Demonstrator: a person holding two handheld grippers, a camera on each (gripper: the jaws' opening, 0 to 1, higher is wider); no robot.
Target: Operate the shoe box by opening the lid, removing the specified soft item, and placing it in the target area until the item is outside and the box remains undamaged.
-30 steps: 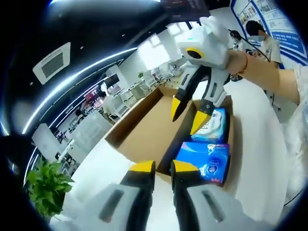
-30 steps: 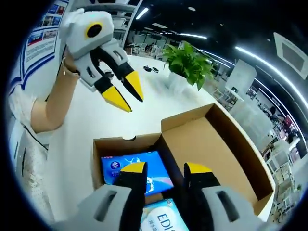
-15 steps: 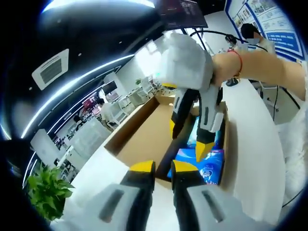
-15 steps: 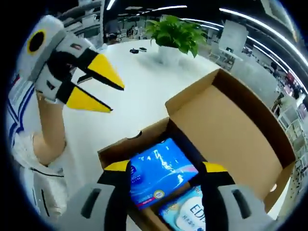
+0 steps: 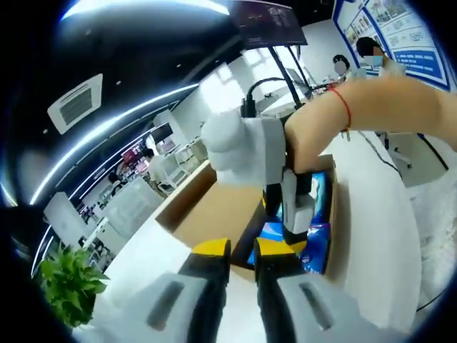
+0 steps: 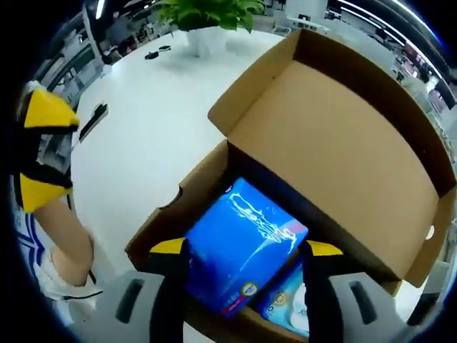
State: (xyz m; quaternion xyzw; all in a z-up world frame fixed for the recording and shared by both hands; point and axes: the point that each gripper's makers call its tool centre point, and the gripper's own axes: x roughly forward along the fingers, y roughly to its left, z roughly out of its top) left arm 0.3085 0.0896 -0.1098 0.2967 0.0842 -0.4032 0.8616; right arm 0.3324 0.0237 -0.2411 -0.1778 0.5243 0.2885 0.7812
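I am seeing my right gripper (image 6: 246, 248) with its yellow-tipped jaws spread wide, straddling the glossy blue soft pack (image 6: 243, 246) inside the shoe box (image 6: 171, 214); whether they are touching it I cannot tell. The box is plain brown cardboard, its lid (image 6: 335, 136) folded fully back. A paler pack (image 6: 289, 304) is lying beside the blue one. My left gripper (image 5: 243, 247) is hovering just outside the box edge, jaws nearly closed and holding nothing. A leafy potted plant (image 6: 207, 18) is standing on the smooth white table (image 6: 136, 143).
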